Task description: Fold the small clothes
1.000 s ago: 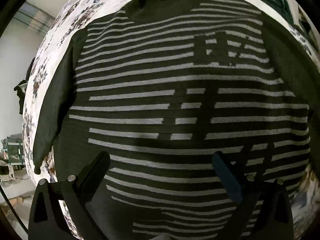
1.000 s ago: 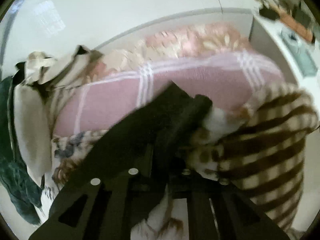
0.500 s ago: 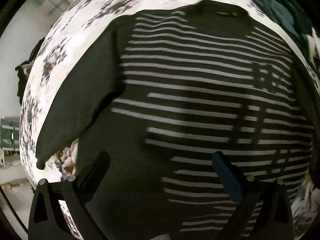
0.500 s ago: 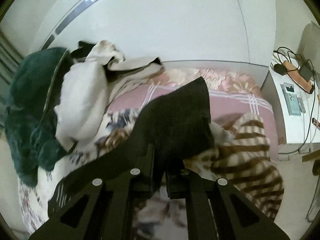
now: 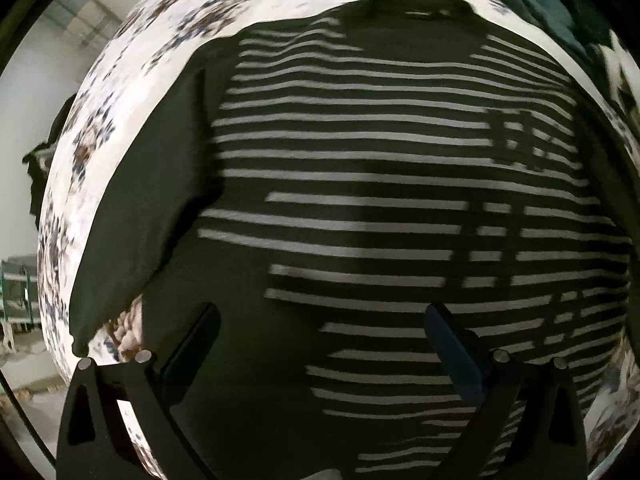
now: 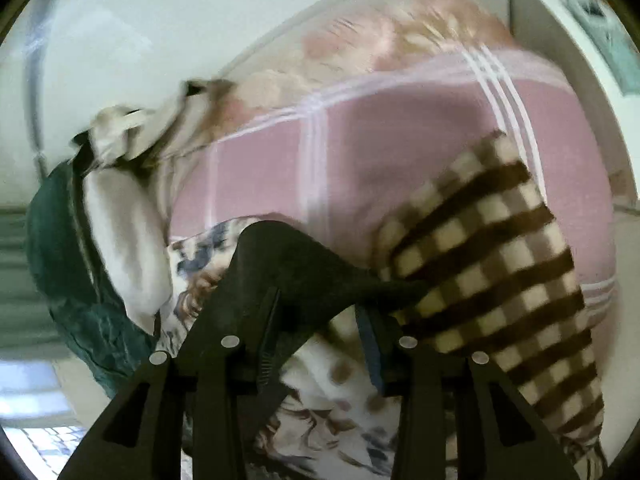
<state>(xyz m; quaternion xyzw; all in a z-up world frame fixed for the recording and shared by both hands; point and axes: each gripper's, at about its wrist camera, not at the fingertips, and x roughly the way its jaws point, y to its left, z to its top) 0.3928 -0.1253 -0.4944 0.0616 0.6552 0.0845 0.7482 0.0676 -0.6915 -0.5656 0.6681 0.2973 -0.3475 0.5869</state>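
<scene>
We are hovering the left gripper (image 5: 320,332), jaws spread and empty, above the striped sweater (image 5: 380,208) lying flat, collar far. The right gripper (image 6: 320,312) is opening around its dark sleeve (image 6: 304,264).

Black, angular frames are being shown on the left gripper (image 5: 322,334) and right gripper (image 6: 316,316) — silver screws at seven and five o'clock.
</scene>
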